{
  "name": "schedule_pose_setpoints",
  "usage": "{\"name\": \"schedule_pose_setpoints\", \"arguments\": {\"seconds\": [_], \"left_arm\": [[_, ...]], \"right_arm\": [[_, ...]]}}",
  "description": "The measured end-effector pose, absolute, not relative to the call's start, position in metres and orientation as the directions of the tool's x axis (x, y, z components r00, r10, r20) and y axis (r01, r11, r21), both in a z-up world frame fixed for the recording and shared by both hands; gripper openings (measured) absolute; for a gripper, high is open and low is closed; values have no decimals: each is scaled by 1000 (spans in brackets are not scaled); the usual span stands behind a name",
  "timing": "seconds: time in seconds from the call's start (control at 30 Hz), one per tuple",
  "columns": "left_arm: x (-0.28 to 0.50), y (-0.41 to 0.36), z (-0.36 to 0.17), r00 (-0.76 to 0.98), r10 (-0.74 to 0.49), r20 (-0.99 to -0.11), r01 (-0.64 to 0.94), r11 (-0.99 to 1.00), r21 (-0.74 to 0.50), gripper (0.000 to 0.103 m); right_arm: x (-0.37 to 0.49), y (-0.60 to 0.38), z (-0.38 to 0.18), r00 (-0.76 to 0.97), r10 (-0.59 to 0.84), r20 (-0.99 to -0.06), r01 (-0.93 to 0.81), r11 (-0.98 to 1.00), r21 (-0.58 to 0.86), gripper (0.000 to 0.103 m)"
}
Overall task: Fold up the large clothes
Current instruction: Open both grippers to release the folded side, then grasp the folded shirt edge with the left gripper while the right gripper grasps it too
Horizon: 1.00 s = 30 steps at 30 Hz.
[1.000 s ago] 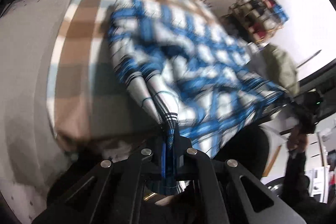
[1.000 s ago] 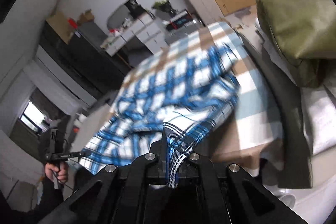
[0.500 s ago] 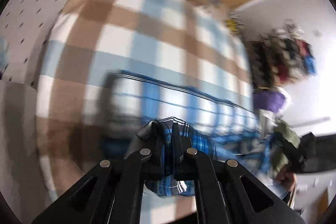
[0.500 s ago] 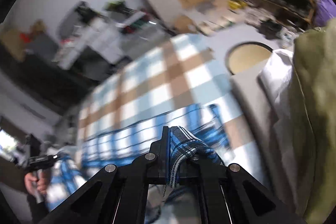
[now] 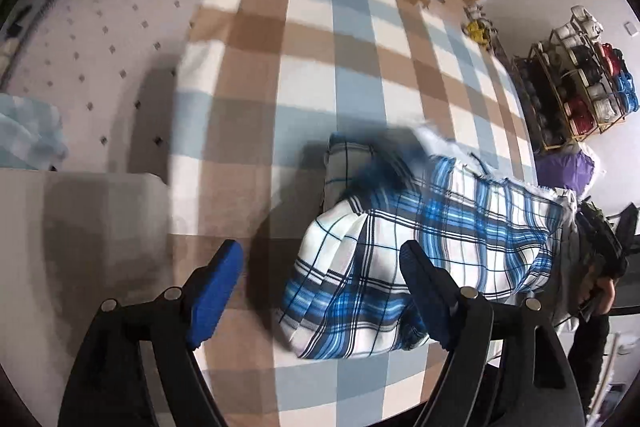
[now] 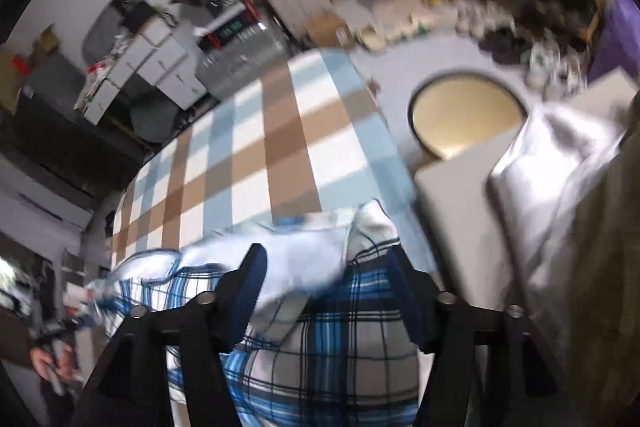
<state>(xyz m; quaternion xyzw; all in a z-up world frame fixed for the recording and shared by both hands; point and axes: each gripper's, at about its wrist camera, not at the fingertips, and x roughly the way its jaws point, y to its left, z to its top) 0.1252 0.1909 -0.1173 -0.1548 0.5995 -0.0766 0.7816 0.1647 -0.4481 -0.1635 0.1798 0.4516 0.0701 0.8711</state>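
A blue, white and black plaid garment [image 5: 420, 251] lies doubled over on the checked brown, blue and white blanket [image 5: 320, 75]. My left gripper [image 5: 320, 263] hangs above its left end, its jaws opening, the pads clear of the cloth. In the right wrist view the same garment [image 6: 320, 339] lies under my right gripper [image 6: 324, 267], whose jaws are also opening with cloth below them, not pinched. The far fold is blurred in both views.
A grey box edge [image 5: 80, 219] and pale blue cloth [image 5: 24, 131] sit left of the blanket. A round cream stool [image 6: 464, 111], a white pillow [image 6: 552, 187] and olive fabric [image 6: 608, 267] stand to the right. A shoe rack [image 5: 576, 83] lines the far wall.
Both grippers carried the held plaid edge across over the garment, then let go of it. The cloth now lies folded on the blanket and both pairs of jaws stand apart.
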Motion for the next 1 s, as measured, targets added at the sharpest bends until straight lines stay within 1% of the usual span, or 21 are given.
{"name": "schedule_pose_setpoints", "arguments": {"seconds": [0.07, 0.1, 0.13, 0.17, 0.2, 0.33, 0.37, 0.43, 0.47, 0.53, 0.63, 0.7, 0.77, 0.8, 0.83, 0.87, 0.9, 0.93, 0.97, 1.0], "left_arm": [[126, 179, -102, 318, -303, -898, -29, 944, -329, 77], [125, 169, -91, 358, -319, -877, 8, 941, -339, 77], [127, 156, -84, 373, -333, -866, 56, 940, -337, 77], [129, 147, -84, 371, -337, -865, 91, 940, -328, 77], [136, 129, -84, 360, -340, -869, 149, 940, -307, 77], [168, 59, -107, 278, -285, -917, 336, 923, -185, 77], [174, 52, -111, 269, -296, -917, 361, 913, -189, 77], [187, 34, -119, 224, -419, -880, 464, 840, -282, 77], [185, 36, -118, 213, -428, -878, 489, 825, -283, 77], [193, 16, -136, 173, -372, -912, 559, 800, -220, 77], [200, -8, -157, 101, -306, -947, 652, 739, -169, 77], [204, -15, -162, 64, -307, -950, 688, 703, -181, 77], [210, -19, -173, 32, -311, -950, 695, 690, -203, 77], [212, -19, -178, 10, -321, -947, 697, 682, -223, 77], [213, -19, -183, -7, -332, -943, 703, 669, -241, 77], [214, -20, -182, -9, -336, -942, 706, 665, -244, 77], [215, -20, -185, -12, -343, -939, 713, 656, -248, 77], [215, -19, -185, -13, -351, -936, 715, 651, -254, 75], [215, -17, -185, -8, -361, -933, 718, 647, -257, 65], [213, -17, -182, 2, -359, -934, 725, 643, -246, 41]], "right_arm": [[148, -440, -146, 637, 249, -730, -18, 951, 308, 63], [141, -435, -138, 664, 237, -709, -48, 960, 276, 68], [136, -429, -133, 682, 239, -691, -79, 964, 255, 78], [131, -420, -128, 691, 262, -674, -135, 962, 235, 83], [130, -410, -126, 681, 280, -677, -183, 960, 213, 89], [146, -372, -138, 597, 277, -753, -306, 946, 106, 89], [149, -368, -142, 588, 272, -762, -320, 943, 90, 89], [160, -356, -149, 561, 235, -794, -361, 932, 20, 89], [164, -353, -153, 552, 223, -804, -383, 924, -8, 89], [174, -345, -160, 517, 207, -831, -442, 895, -52, 89], [186, -330, -173, 473, 156, -867, -530, 837, -138, 88], [193, -321, -184, 454, 97, -886, -569, 796, -205, 88], [201, -313, -198, 404, 60, -913, -617, 754, -224, 87], [203, -310, -203, 384, 42, -922, -633, 739, -230, 85], [204, -308, -208, 363, 37, -931, -653, 723, -226, 76], [204, -307, -210, 357, 32, -934, -663, 713, -229, 69], [205, -306, -212, 353, 29, -935, -665, 711, -229, 56], [206, -307, -212, 344, 34, -938, -662, 718, -216, 40], [206, -307, -212, 337, 42, -940, -660, 723, -204, 31], [206, -307, -211, 339, 47, -940, -655, 729, -200, 16]]}}
